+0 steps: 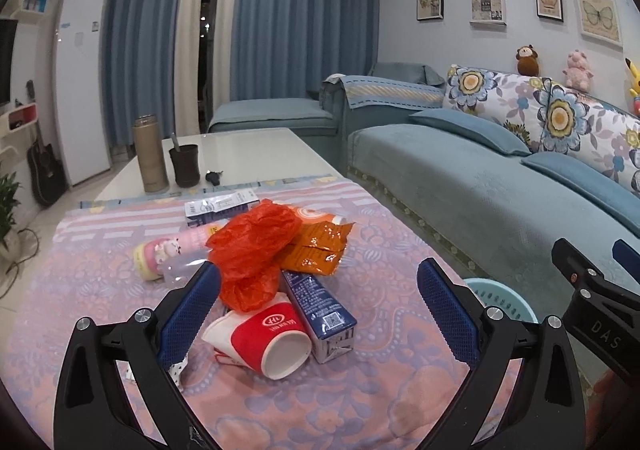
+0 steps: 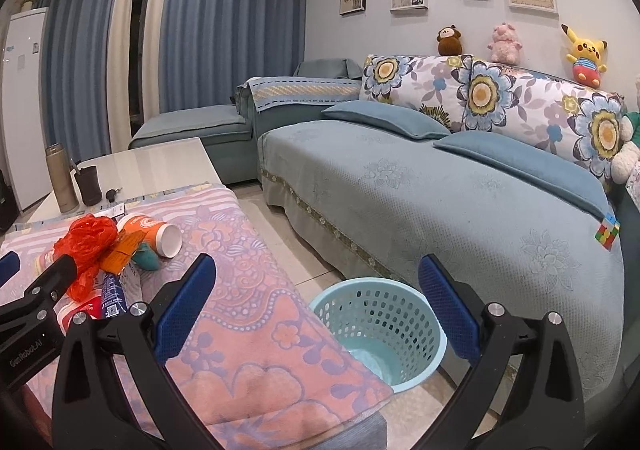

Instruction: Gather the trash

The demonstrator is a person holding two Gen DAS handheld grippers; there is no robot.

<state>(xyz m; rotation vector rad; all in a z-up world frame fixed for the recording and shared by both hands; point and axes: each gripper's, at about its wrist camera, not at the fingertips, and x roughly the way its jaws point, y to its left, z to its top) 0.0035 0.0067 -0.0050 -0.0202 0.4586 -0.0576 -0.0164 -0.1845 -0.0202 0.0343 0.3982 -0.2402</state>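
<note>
Pink flowered cloth spread over a pale coffee table, blue sofa alongside, curtains behind. Trash heaped mid-cloth: red plastic bag atop orange wrapper, red-and-white paper cup on its side touching a blue carton; teal basket on the floor between table and sofa. Left gripper spread wide around the cup and carton, holding nothing; right gripper equally wide, empty, above the basket.

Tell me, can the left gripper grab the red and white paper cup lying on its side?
Probably yes. The left gripper is open, and the red and white paper cup lies between its blue fingers with nothing covering its near side. The crumpled red plastic bag sits just behind it.
</note>
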